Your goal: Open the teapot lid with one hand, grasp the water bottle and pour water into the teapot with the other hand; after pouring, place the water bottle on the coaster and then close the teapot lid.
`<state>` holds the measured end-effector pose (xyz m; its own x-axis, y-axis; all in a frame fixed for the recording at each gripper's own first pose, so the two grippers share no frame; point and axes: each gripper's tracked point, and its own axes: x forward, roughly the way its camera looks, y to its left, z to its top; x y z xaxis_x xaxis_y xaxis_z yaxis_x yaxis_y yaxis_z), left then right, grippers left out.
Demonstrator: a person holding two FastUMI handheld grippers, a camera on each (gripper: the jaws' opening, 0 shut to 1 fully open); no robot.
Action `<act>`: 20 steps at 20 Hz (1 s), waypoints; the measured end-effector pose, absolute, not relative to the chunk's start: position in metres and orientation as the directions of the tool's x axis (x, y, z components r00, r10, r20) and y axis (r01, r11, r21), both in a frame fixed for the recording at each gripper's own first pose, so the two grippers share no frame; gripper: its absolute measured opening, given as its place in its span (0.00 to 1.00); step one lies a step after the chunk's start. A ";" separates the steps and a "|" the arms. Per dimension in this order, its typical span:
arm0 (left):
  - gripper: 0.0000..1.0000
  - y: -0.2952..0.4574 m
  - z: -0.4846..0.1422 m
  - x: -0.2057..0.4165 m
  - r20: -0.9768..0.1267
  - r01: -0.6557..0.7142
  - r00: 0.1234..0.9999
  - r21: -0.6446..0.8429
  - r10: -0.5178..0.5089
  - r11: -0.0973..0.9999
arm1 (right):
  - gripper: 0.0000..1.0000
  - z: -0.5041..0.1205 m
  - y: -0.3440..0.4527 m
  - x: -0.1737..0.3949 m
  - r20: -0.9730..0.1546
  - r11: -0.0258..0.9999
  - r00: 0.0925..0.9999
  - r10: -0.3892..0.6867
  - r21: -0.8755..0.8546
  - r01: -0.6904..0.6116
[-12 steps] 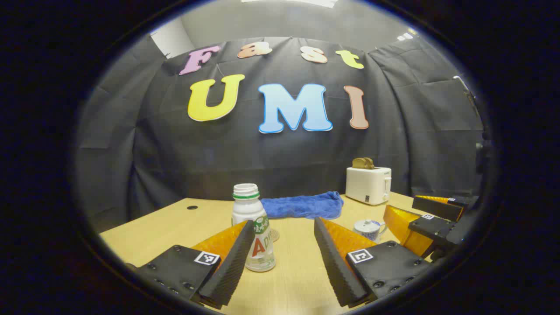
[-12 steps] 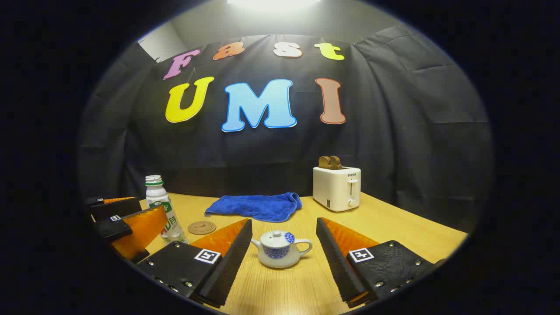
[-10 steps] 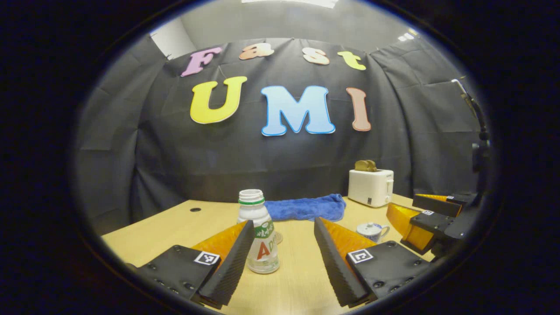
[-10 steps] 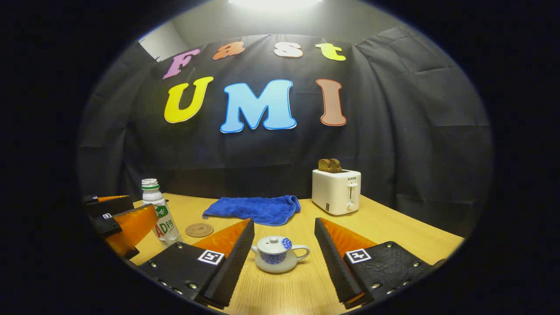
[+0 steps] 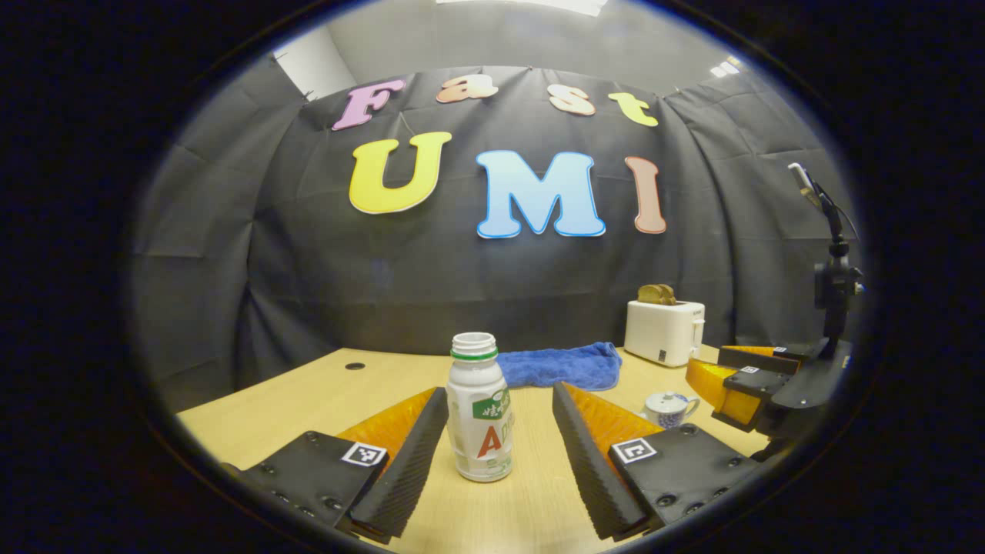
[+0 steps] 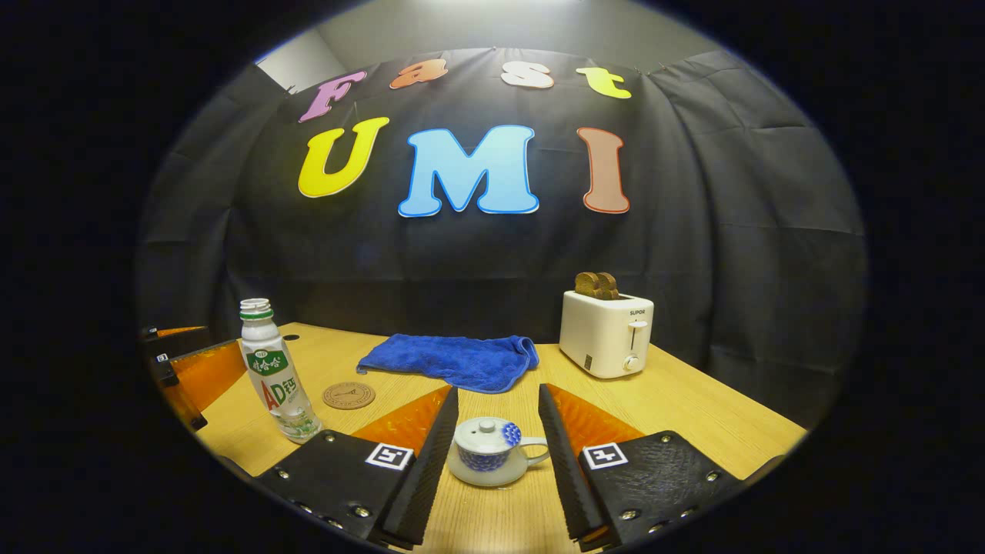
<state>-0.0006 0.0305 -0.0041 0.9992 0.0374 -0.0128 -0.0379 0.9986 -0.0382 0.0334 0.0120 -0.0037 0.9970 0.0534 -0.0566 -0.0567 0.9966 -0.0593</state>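
A white plastic bottle (image 5: 481, 412) with no cap stands upright on the wooden table (image 5: 308, 408). It sits between the fingers of my left gripper (image 5: 498, 388), which is open and touches neither side of it. A small white teapot with blue flowers (image 6: 486, 462), lid (image 6: 483, 431) on, stands between the fingers of my right gripper (image 6: 498, 391), also open. The right gripper view has the bottle (image 6: 271, 377) at left beside my left gripper (image 6: 208, 346), with a round brown coaster (image 6: 348, 395) just right of it. The left gripper view has the teapot (image 5: 668, 408) and right gripper (image 5: 706, 360) at right.
A crumpled blue towel (image 6: 454, 360) lies behind the teapot toward the back wall. A white toaster (image 6: 606, 332) with bread in its slots stands at the back right. A dark camera stand (image 5: 831, 277) rises beyond the table's right side.
My left gripper has shifted so the bottle now stands midway between its fingers. My right gripper has come closer to the teapot and its fingers have narrowed a little.
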 end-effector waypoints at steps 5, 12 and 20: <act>0.96 0.031 -0.011 0.002 -0.025 -0.038 0.999 -0.054 0.037 0.998 | 0.65 -0.030 0.017 0.053 -0.147 0.995 0.986 0.074 -0.050 -0.082; 0.91 0.024 -0.019 0.007 -0.040 -0.021 0.999 -0.036 0.020 0.999 | 0.65 -0.049 0.019 0.070 -0.203 0.995 0.976 0.074 -0.056 -0.087; 0.91 0.021 -0.026 0.010 -0.054 -0.010 0.999 -0.045 0.008 0.999 | 0.31 -0.054 0.016 0.081 -0.221 0.995 0.974 0.046 -0.076 -0.064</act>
